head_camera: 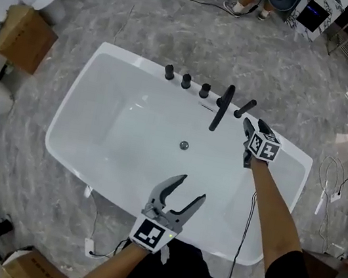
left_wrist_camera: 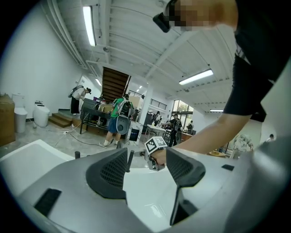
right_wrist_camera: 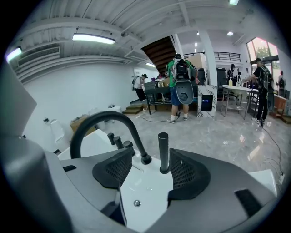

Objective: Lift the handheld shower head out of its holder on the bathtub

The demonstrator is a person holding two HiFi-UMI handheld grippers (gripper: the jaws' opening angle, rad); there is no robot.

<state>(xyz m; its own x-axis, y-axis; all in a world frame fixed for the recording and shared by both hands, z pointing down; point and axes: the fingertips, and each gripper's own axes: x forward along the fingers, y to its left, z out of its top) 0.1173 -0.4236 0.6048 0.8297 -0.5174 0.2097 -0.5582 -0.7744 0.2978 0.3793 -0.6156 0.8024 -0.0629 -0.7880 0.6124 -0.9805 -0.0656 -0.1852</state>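
Handheld shower head [right_wrist_camera: 163, 152] stands upright in its holder on the far rim of the bathtub [head_camera: 84, 79], beside the curved spout [right_wrist_camera: 109, 123].

Right gripper [right_wrist_camera: 148, 170]: jaws wide apart, holding nothing, the shower head in line with the gap and close to one jaw.

Left gripper [head_camera: 190, 188]: jaws wide apart, empty, over the near rim.

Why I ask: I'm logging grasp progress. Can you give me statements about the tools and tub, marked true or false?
The right tool is shut on the shower head. False: its jaws stand apart, and the head stands upright, ungripped.
The left tool is open and empty. True.
The spout is black. True.
The tub holds water. False: no water shows in it.
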